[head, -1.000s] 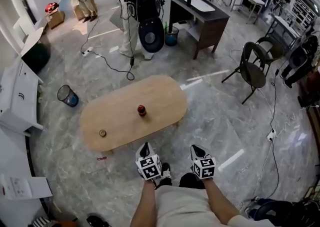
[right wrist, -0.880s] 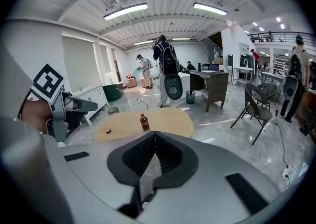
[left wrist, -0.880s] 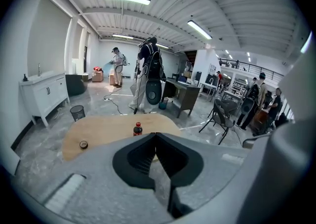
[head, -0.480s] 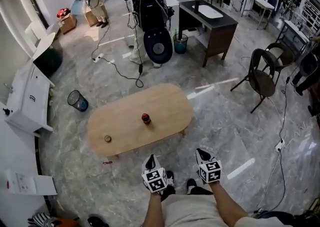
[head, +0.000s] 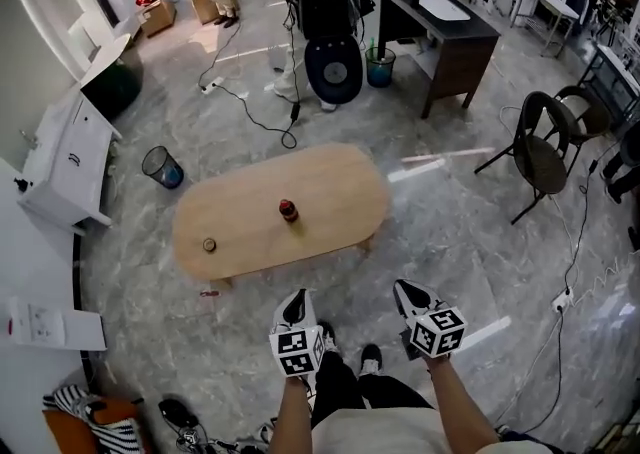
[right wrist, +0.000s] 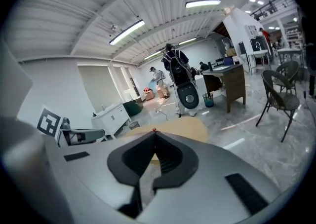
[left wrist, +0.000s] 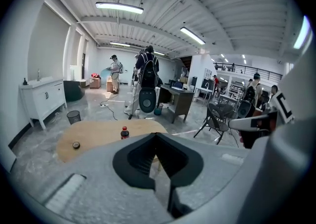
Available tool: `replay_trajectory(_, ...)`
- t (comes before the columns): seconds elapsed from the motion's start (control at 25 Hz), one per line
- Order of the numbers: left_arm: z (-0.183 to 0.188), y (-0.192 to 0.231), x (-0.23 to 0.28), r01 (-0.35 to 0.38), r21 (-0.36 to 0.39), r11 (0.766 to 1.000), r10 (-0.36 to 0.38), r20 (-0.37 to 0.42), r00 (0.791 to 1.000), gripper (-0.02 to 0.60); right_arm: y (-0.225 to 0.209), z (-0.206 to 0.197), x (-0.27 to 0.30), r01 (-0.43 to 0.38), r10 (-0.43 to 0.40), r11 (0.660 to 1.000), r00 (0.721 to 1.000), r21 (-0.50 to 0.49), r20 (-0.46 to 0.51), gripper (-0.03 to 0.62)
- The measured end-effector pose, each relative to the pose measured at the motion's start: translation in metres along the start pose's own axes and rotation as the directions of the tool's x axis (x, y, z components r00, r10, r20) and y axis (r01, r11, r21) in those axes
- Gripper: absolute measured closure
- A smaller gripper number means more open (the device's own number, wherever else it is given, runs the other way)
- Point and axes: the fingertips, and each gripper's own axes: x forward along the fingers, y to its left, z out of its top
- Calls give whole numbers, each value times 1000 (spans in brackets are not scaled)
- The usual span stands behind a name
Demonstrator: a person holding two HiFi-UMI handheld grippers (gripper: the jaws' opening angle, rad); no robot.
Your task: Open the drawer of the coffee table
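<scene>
The person has edged back in the last second, so a strip of marble floor (head: 250,312) now shows between the oval wooden coffee table (head: 330,182) and the tips of the left gripper (head: 291,300) and right gripper (head: 408,292), held side by side. Both grippers have their jaws pressed together with nothing in them. The table stands just ahead, carrying a red-capped dark bottle (head: 287,210) and a small round object (head: 209,244); its drawer cannot be made out.

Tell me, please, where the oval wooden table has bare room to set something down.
The oval wooden coffee table is bare right of the small dark red-capped bottle. A narrower patch lies between that bottle and the small round object near the left end. Nowhere is crowded.
</scene>
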Motion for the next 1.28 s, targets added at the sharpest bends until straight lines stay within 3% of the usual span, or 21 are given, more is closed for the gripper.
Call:
replay_trajectory(0.12,-17,3,-3,-17,17,1000,17,-31,999,571,-7,-8,-4,-31,31,999,999,42,-10,579)
replay_trajectory(0.4,-56,35,27,-38,54,998,42,-75,996,571,-36,-49,39,2,-1,1000,998,15,-62,579)
replay_trajectory(0.84,-153,97,126,-67,-4,998,66,-114,991,571,-102,-135,151,23,-26,999,991,-27,-132,579)
replay_trajectory(1.28,-258,157,244,-22,19,1000,23,-53,998,571,-192,-233,250,73,-70,997,994,35,-79,579)
